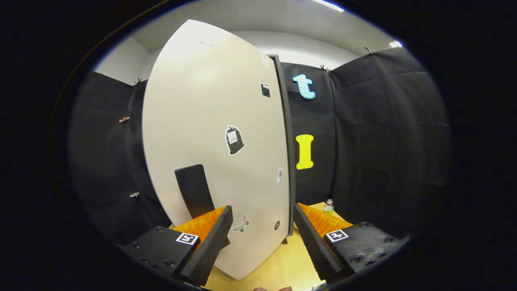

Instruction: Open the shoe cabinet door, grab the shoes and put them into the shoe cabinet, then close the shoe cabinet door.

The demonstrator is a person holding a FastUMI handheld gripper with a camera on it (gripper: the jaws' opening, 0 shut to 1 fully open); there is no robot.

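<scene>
The shoe cabinet's white door [210, 133] stands tall just ahead of me, with several small stickers on its face. A black upright handle [194, 189] sits low on the door, just above my left fingertip. The door's dark right edge [287, 153] runs down to a spot between my fingers. My gripper [262, 210] is open, with the door's lower right part in the gap and neither finger pressing on it. I cannot tell whether the door is ajar.
The cabinet stands on a light wooden surface [282, 262]. Beyond my right finger a small clear bottle [328, 207] stands by the black cloth wall [383, 141]. A fingertip of a person [262, 288] peeks in under the gripper.
</scene>
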